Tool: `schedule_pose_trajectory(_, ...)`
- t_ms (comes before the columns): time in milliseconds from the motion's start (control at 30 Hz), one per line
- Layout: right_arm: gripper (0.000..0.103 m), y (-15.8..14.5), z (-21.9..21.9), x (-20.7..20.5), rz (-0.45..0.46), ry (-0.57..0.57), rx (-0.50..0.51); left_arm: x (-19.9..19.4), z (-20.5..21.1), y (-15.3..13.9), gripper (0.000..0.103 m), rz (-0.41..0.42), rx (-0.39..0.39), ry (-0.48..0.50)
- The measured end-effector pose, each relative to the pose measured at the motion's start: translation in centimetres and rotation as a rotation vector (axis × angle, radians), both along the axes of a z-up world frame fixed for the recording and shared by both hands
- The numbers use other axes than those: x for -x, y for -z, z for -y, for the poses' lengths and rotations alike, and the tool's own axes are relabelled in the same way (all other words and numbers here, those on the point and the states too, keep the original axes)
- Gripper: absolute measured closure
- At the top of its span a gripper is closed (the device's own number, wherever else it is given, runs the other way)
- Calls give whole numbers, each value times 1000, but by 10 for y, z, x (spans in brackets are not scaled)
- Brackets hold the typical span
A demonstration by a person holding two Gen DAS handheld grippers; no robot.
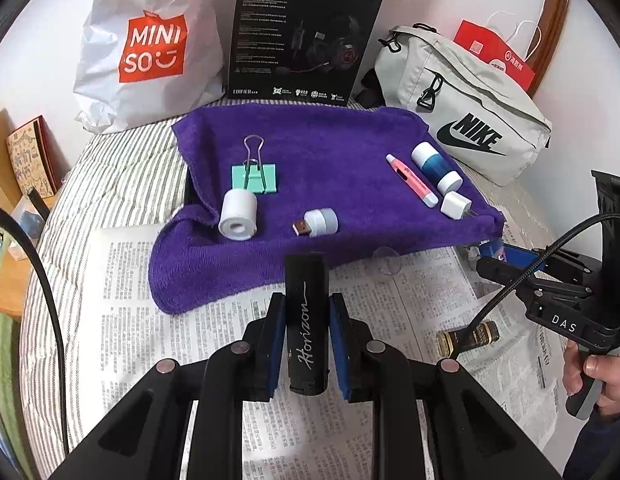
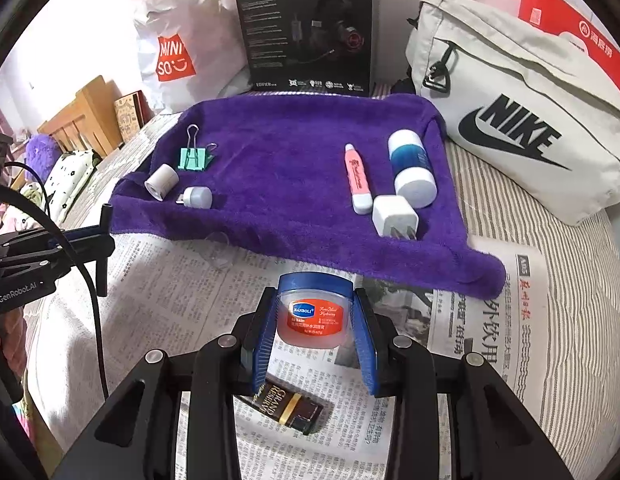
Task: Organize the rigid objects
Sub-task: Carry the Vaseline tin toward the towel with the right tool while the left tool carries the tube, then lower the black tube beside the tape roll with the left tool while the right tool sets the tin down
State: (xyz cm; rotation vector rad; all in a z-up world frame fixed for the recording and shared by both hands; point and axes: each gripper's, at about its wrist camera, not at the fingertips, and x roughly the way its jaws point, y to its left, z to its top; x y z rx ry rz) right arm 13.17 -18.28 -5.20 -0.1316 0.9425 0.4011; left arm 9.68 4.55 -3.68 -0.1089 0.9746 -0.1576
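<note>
Left gripper pinches a black "Horizon" stick above newspaper, just short of the purple towel. Right gripper pinches a small blue-lidded balm jar, also just short of the towel. On the towel: white roll, mint binder clip, pink pen, white plug.

Right tongs clamped on blue-lidded jar, above newspaper, near purple towel.
</note>
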Motion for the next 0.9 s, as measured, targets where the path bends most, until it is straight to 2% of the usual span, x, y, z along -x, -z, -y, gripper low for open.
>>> schedule_pose_trajectory(500, 66, -25, -11, -45, 11, -14, -21, -41, -3, -29, 82, 27, -11, 14)
schedule_pose_trajectory(900, 66, -10, -22, -86, -20, -11, -2, -84, -8, -22, 82, -4, -39, 27)
